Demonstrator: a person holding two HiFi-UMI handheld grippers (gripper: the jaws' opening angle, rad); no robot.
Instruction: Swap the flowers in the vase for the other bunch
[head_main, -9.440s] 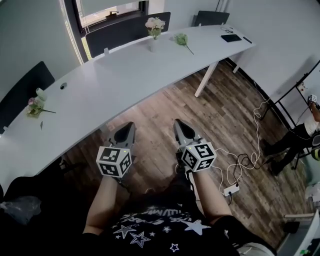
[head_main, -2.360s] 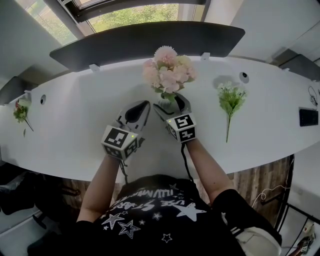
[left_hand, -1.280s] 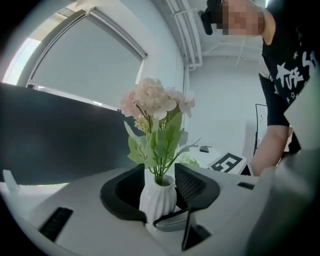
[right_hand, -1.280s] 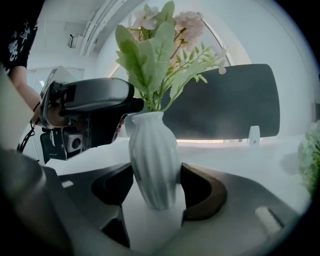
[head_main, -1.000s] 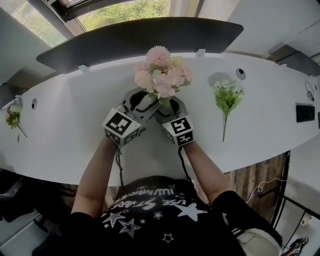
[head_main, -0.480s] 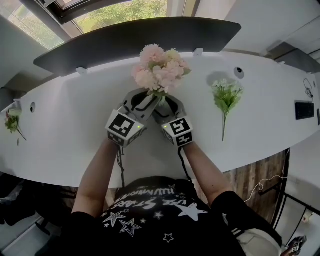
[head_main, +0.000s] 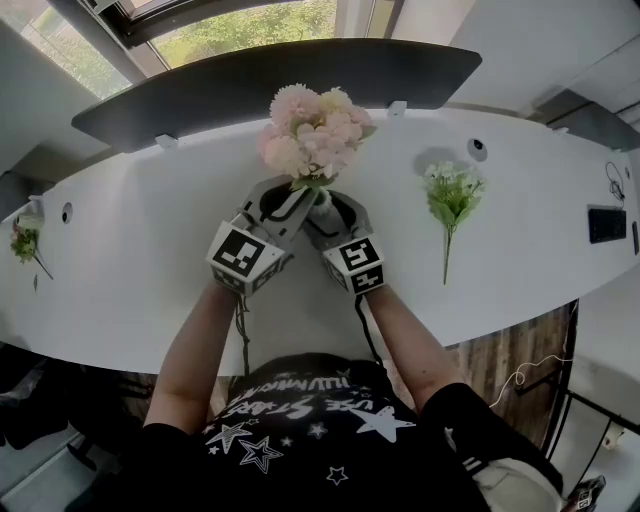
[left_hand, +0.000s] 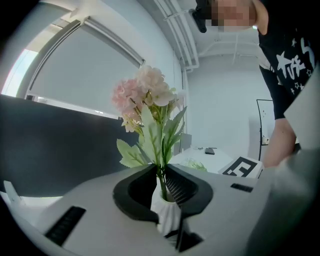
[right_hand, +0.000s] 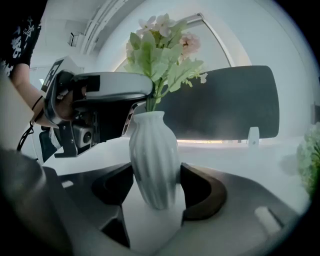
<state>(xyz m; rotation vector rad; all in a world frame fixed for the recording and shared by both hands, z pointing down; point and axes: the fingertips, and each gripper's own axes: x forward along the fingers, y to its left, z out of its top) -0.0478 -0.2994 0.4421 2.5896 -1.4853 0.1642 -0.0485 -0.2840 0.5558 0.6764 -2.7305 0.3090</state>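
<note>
— Vase is upright on the white table, right in front of the person, with the pink bunch in it. Who's got what?

— The right gripper clamps the vase's belly from both sides. The left gripper has just been closing, and now it pinches the stems just above the vase's mouth.

— So which way out?

— The stems run straight up and the left gripper comes in nearly level across them, so I'd say a straight lift while the right holds the vase down.

— From overhead I can't see any stems.

— The blossoms hide them; only the left gripper view shows that pinch. The green bunch lies flat, well apart, nearer the right hand.
</note>
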